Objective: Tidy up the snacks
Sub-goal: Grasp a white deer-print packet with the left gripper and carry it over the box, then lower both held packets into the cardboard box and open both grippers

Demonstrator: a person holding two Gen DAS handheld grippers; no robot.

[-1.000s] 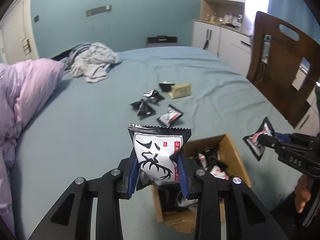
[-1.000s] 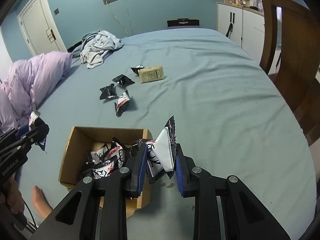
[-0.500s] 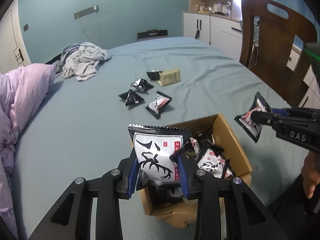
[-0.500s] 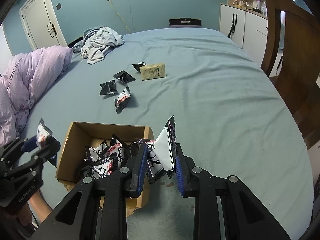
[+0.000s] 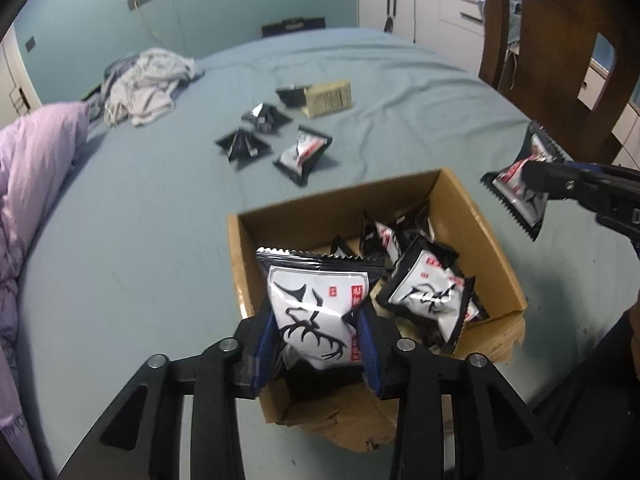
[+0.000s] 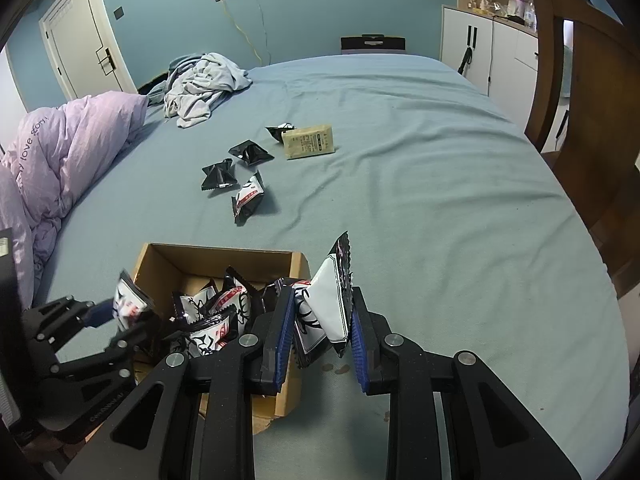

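My left gripper [image 5: 318, 326] is shut on a white-and-black snack packet [image 5: 316, 304], held over the near left corner of the open cardboard box [image 5: 492, 248]. The box holds several similar packets [image 5: 428, 292]. My right gripper [image 6: 320, 320] is shut on another snack packet [image 6: 330, 304], just right of the box [image 6: 168, 258]; it also shows in the left wrist view [image 5: 524, 188]. The left gripper with its packet shows in the right wrist view [image 6: 128, 304]. Several loose packets [image 6: 248, 198] and a tan pouch [image 6: 308, 142] lie farther up the bed.
The blue bedsheet [image 6: 420, 184] covers the bed. A purple duvet [image 6: 60, 148] lies at left, a heap of grey clothes [image 6: 200, 88] at the back. A wooden chair [image 6: 592, 120] stands at the right edge, white cabinets [image 6: 492, 52] behind it.
My left gripper has moved forward and over the box with its packet. My right gripper has kept its packet beside the box, barely moving.
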